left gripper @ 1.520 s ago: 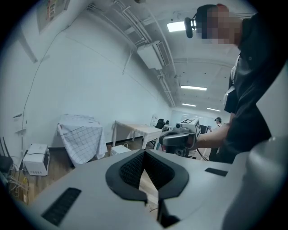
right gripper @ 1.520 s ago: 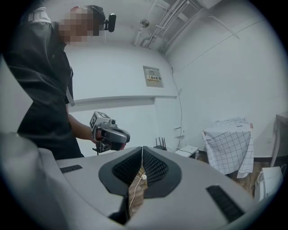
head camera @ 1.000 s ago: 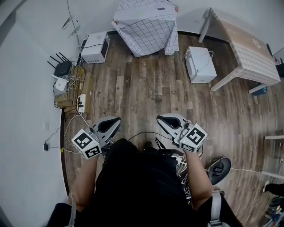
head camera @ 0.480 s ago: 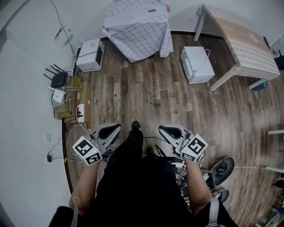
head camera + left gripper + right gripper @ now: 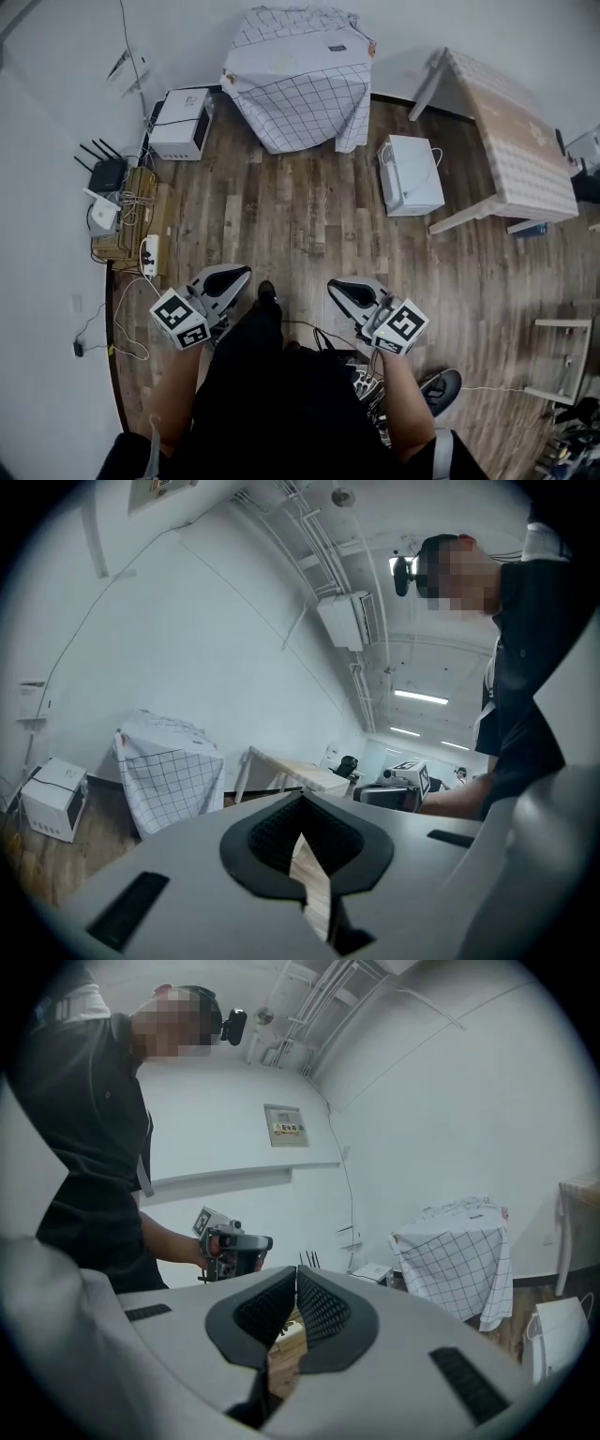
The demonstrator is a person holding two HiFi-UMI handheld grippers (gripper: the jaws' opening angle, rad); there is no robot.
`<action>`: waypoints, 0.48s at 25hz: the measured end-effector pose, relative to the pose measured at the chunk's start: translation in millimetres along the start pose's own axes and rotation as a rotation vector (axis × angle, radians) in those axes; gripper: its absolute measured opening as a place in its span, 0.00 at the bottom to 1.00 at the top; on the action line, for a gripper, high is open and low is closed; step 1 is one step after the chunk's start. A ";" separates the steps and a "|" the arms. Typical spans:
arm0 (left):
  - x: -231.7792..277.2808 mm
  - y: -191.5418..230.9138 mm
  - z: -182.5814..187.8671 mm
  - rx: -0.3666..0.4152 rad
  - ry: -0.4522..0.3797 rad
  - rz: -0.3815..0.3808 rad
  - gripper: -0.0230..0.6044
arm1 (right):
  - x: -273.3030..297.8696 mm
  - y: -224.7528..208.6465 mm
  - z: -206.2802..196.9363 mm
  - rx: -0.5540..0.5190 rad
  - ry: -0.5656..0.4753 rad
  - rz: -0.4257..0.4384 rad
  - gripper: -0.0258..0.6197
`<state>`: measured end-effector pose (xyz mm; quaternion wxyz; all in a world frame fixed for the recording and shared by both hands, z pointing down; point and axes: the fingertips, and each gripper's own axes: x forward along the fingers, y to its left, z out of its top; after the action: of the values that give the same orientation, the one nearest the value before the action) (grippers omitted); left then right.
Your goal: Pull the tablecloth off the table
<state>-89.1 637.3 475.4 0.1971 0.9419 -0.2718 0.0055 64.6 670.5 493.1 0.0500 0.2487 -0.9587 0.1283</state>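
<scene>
Left tongs and right tongs both sit pressed together and empty, the checked tablecloth draped well ahead of them across the floor, so the smart play is closing in squarely, then clamping a hanging hem each.

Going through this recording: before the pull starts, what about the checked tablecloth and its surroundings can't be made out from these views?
- The table under the tablecloth: in the head view and both gripper views the cloth drapes over it, so no leg or top shows.
- The small dark item on top of the cloth: in the head view it is too small to identify.
- The white box: in the right gripper view it is cut off by the picture's edge.
</scene>
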 end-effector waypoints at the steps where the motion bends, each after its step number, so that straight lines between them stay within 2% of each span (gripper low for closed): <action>1: 0.2 18.0 6.2 -0.004 -0.014 0.003 0.04 | 12.6 -10.4 8.6 -0.004 0.011 0.001 0.07; 6: -0.7 96.5 48.4 -0.027 -0.066 0.036 0.04 | 68.0 -58.8 48.7 -0.032 0.053 -0.014 0.07; 12: 13.7 161.2 67.6 -0.042 -0.071 0.008 0.04 | 115.1 -109.0 76.9 -0.042 0.060 -0.060 0.07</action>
<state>-166.9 480.2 474.1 0.2071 0.9360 -0.2827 -0.0329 15.2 504.3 461.6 0.0876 0.2723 -0.9514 0.1142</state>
